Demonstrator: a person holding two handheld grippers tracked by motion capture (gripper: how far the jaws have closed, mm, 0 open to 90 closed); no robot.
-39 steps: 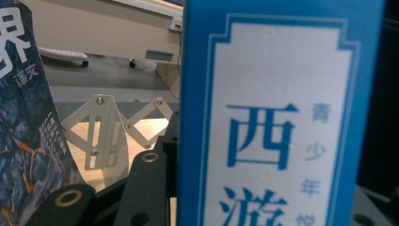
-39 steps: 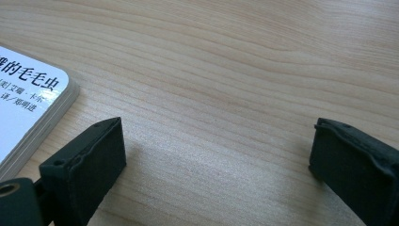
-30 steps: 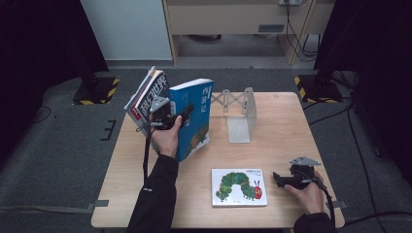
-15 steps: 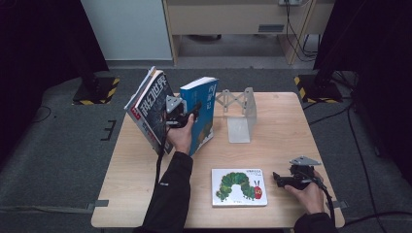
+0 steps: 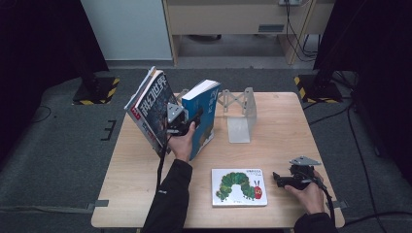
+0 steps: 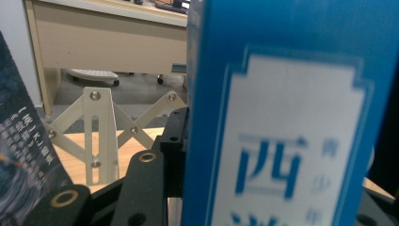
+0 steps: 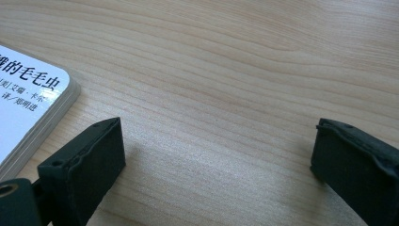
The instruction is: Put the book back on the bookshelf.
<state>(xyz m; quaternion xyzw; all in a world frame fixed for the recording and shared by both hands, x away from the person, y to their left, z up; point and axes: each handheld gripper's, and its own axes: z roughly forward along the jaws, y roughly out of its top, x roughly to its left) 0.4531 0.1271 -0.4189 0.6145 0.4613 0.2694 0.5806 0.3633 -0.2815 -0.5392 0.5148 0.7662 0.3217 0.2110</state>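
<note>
Wooden table (image 5: 272,121) spans the centre of the high view. Dark magazine (image 5: 151,108) leans at upper left. Blue book (image 5: 203,114) stands tilted just right of it, clamped in the part-closed jaws of the left gripper (image 5: 190,120). Caterpillar picture book (image 5: 239,187) lies flat, lower centre. Right gripper (image 5: 281,178), lower right, jaws wide apart, holds nothing.

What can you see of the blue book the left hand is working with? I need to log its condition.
The blue book is a thick paperback with a glossy blue cover, a white label panel with blue characters and a white page block. It stands upright, leaning slightly, at the table's back left, beside a tilted dark magazine and left of the folding bookend. The left hand-held gripper clasps its near edge, a jaw on each cover. No damage shows.
</note>
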